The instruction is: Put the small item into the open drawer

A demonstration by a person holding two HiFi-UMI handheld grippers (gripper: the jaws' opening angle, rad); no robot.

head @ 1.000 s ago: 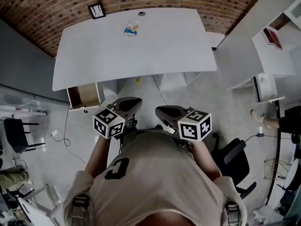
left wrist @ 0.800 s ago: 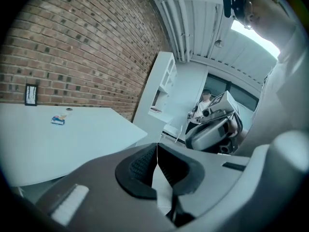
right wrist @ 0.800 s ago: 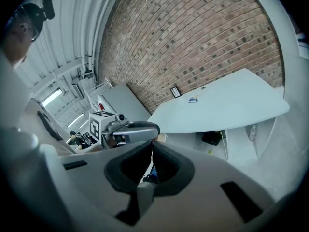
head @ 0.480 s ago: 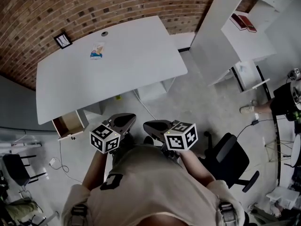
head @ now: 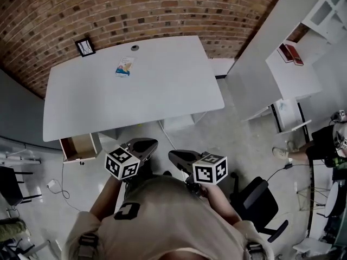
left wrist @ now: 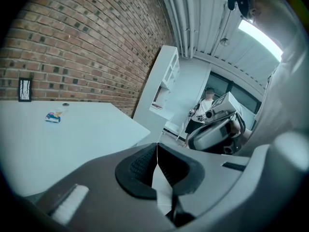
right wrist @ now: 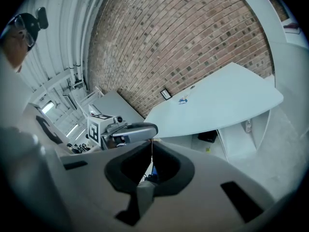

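**A:** Where is the small packet point(head: 124, 66)?

**B:** It lies flat on the white table point(head: 162, 91), towards the far edge. A picture frame point(head: 84, 46) stands near it at the back corner, against the brick wall point(head: 162, 10).

**A:** And the open drawer point(head: 79, 147)?

**B:** It sits under the table's left end, pulled out, with its wooden inside showing. It is well apart from the packet.

**A:** What about the tools?

**B:** The left gripper point(head: 143, 144) has its jaws pressed together with nothing between them. The right gripper point(head: 177, 156) is the same, pads meeting and holding nothing. Both are held side by side close to the person's chest, over the floor and short of the table.

**A:** Anything else nearby?

**B:** An office chair point(head: 255, 199) stands to the person's right.
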